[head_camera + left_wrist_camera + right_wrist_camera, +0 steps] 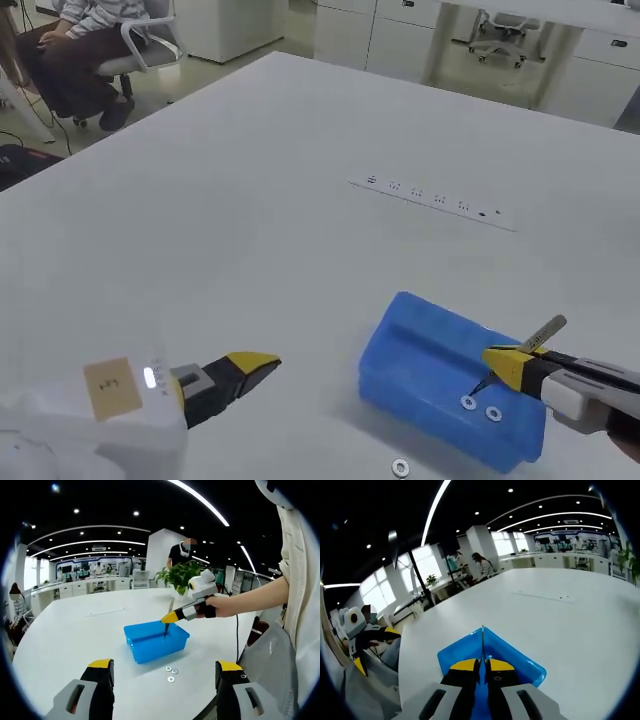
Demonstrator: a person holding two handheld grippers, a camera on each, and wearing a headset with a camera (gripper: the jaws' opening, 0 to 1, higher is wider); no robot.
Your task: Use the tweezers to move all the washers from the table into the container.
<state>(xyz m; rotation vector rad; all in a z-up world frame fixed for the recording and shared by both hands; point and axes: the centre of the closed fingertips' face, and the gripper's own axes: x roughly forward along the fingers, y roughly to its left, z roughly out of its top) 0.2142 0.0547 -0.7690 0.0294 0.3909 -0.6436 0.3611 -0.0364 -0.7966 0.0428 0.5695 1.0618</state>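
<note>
A blue container (420, 350) (150, 645) (520, 662) stands on the white table (250, 220). My right gripper (500, 362) (172, 616) (482, 662) is shut on metal tweezers (540, 332) (165, 627) (482, 637), whose tips point down into the container. In the left gripper view three washers (171, 679) lie on the table beside the container. In the head view one washer (400, 466) lies on the table, and two washers (468, 402) show against the container's near blue side. My left gripper (255, 365) (165, 666) is open, left of the container and holding nothing.
A flat socket strip (435, 198) is set into the table beyond the container. A person sits on a chair (90, 40) past the far left edge. A standing person (182, 552) and a plant (182, 575) are behind the table.
</note>
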